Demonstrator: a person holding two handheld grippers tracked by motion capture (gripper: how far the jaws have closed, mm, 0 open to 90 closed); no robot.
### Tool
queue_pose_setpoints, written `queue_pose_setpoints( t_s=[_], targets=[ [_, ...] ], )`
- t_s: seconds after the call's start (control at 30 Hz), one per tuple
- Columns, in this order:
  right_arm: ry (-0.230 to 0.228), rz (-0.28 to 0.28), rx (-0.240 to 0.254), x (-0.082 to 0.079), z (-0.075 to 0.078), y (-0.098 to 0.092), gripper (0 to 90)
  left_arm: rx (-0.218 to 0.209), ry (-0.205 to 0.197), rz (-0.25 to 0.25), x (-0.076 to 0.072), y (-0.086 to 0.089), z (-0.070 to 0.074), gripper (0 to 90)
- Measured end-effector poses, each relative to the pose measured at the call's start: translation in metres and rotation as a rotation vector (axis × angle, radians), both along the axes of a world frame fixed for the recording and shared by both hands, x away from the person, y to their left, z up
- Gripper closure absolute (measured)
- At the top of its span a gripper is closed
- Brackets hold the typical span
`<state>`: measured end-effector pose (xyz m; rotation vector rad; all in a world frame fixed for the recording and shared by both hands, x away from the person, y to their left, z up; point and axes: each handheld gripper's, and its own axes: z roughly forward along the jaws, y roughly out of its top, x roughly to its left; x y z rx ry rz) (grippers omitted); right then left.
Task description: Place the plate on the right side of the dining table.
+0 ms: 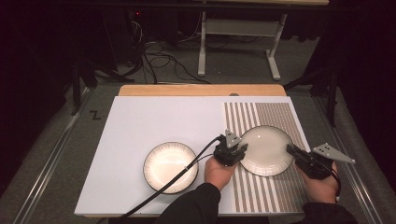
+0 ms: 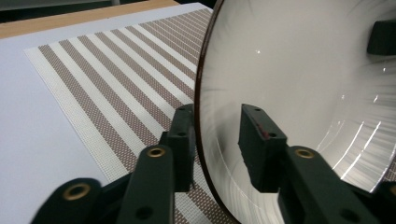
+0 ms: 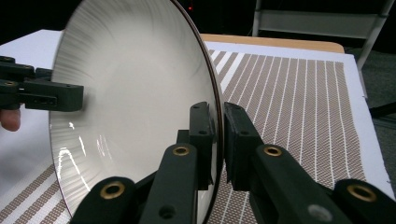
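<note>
Nearest the front edge of the table [image 1: 140, 121], two forearms in dark sleeves come in from below, each hand carrying a black tool. On the left half of the white sheet, close to the front edge, a ribbed bowl [image 1: 170, 167] with a dark rim sits by itself, with the left tool's cable draped across its right side. Just beyond the hands, a pale plate [image 1: 266, 150] with a thin dark rim is over the striped placemat [image 1: 261, 116] on the right half of the table, gripped from both sides. The left tool [image 1: 242, 148] meets the plate's left rim; in the left gripper view its jaws straddle the rim [image 2: 201, 126], one pad against the outside, the other standing a little off the inner face, so they are apart and not clamping. The right tool [image 1: 289, 149] is at the plate's right rim, and in the right gripper view its jaws are pinched tight on the rim [image 3: 215, 121]. Farther back, the placemat's stripes run toward the far wooden edge of the table.
</note>
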<state>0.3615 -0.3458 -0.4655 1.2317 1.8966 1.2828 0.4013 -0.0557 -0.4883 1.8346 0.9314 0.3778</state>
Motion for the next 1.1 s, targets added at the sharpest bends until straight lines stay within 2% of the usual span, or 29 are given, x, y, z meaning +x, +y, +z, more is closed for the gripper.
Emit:
queue_pose_setpoints(
  t_s=[0.07,0.2,0.3,0.63,0.7,0.77,0.87,0.93,1.03,1.07,1.1],
  targets=[
    [0.002,0.001,0.004,0.000,0.000,0.000,85.4,0.003,-0.003,0.006,-0.001,0.000,0.000,62.7],
    [0.006,-0.013,-0.010,0.000,0.000,0.000,85.3,-0.019,-0.031,0.021,-0.003,0.004,0.003,57.0],
    [0.008,-0.017,-0.007,0.000,-0.001,0.000,85.2,-0.028,-0.036,0.016,-0.003,0.007,0.007,53.1],
    [0.011,-0.031,-0.014,0.000,-0.002,0.000,84.7,-0.011,-0.052,-0.009,-0.011,0.014,0.012,41.6],
    [0.007,-0.033,-0.019,0.000,-0.002,0.000,84.7,-0.008,-0.057,-0.012,-0.013,0.017,0.014,35.4],
    [0.008,-0.034,-0.018,0.000,-0.002,0.001,84.8,-0.014,-0.064,-0.014,-0.015,0.019,0.015,33.4],
    [0.004,-0.036,-0.021,-0.001,-0.002,0.001,84.7,-0.031,-0.062,-0.022,-0.017,0.024,0.018,24.6],
    [0.004,-0.038,-0.022,-0.001,-0.001,0.002,84.7,-0.019,-0.063,-0.019,-0.018,0.026,0.019,18.4],
    [0.002,-0.041,-0.024,-0.001,-0.001,0.002,84.6,0.024,-0.081,-0.012,-0.021,0.028,0.020,9.1],
    [0.004,-0.042,-0.024,-0.001,-0.001,0.002,84.6,0.027,-0.079,-0.011,-0.022,0.029,0.020,4.9],
    [0.004,-0.042,-0.024,-0.001,-0.001,0.002,84.6,0.025,-0.073,-0.012,-0.023,0.031,0.021,4.9]
  ],
)
